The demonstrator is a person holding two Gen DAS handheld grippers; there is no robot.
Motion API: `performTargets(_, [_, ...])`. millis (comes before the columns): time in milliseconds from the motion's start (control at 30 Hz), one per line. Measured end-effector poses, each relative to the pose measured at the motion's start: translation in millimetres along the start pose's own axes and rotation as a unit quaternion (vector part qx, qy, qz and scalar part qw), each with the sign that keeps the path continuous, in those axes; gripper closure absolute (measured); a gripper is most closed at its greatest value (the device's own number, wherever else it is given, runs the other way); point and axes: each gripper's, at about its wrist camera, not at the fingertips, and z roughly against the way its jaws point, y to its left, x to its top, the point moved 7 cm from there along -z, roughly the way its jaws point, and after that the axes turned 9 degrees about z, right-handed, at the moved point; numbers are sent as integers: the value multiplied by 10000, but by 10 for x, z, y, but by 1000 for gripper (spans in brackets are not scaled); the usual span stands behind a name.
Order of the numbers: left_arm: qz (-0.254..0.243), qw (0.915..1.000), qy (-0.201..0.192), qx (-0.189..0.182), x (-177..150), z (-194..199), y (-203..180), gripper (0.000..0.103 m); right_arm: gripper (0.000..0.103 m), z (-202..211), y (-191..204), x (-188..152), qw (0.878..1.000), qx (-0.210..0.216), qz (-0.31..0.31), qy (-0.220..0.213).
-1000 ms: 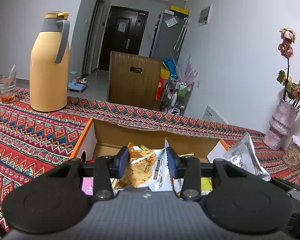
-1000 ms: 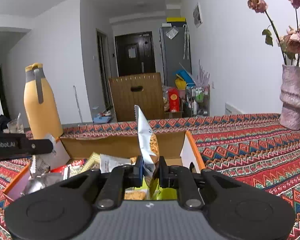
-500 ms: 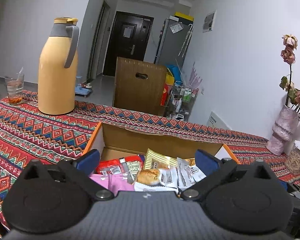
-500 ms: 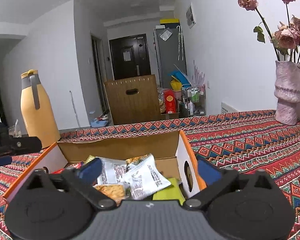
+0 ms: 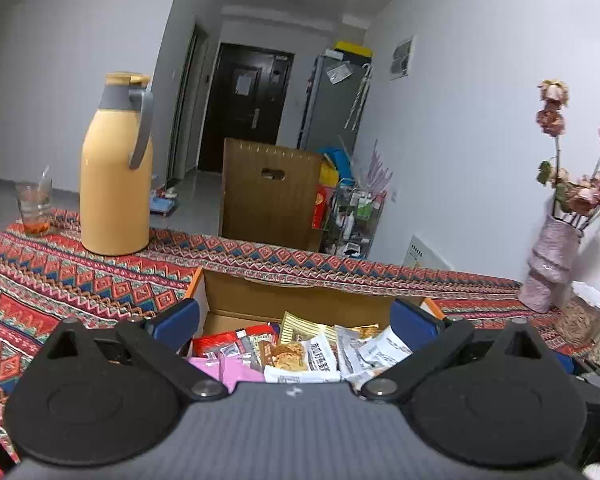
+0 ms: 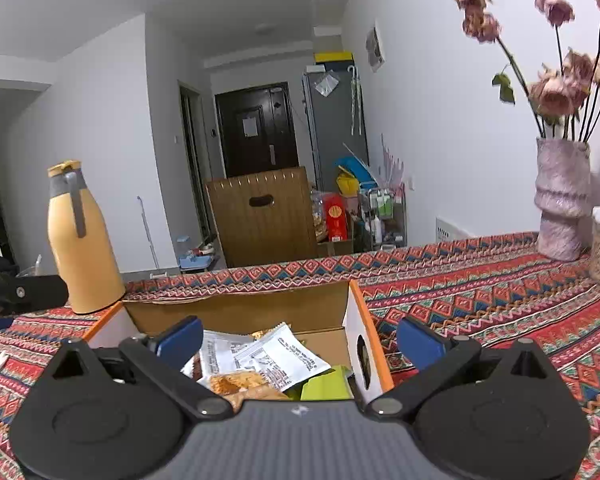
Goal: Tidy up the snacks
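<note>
Left gripper (image 5: 295, 317): I had its blue pads spread fully apart, nothing pinched between them, low in the frame over the box.
Right gripper (image 6: 299, 334): likewise released, pads wide and gripping nothing.
Cardboard box (image 5: 300, 298): it sat open on the patterned tablecloth (image 5: 100, 280), lower centre in both views.
Snack packets (image 5: 300, 354): they lay loose inside the box, none of them touched by a pad.
Left view only: I could see a pink packet (image 5: 220, 370), a red packet (image 5: 216, 344) and a striped beige one (image 5: 300, 328), plus a drinking glass (image 5: 34, 210) at the left edge beside the yellow thermos (image 5: 114, 184).
Right view only: I could see a lime-green packet (image 6: 326, 386) in the box's right corner, the oval handle hole (image 6: 363, 358) in its white end wall, and part of the other gripper's black body (image 6: 20, 292) at the left edge.
Both views: the pink vase (image 6: 562, 200) of dried roses stood at the right edge.
</note>
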Motion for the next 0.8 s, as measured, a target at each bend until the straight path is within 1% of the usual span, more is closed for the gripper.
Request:
performTargets(233, [-171, 9996, -118, -176, -48, 535, -16, 0, 0, 556, 44, -49, 9998, 75, 112, -115])
performTargets(433, [-243, 9993, -103, -248, -197, 948, 80, 0, 0, 1051, 91, -258, 9995, 198, 202, -115])
performTargets(533, [-291, 9990, -28, -332, -318, 1120, 138, 0, 0, 1261, 112, -410, 9994, 210, 278, -45])
performTargets(633, [-364, 9988, 62, -315, -478, 1259, 218, 0, 0, 1452, 119, -572, 9993, 236, 292, 53])
performTargets(800, [-375, 9981, 371, -313, -766, 1402, 364, 0, 0, 1682, 125, -823, 9989, 285, 268, 242])
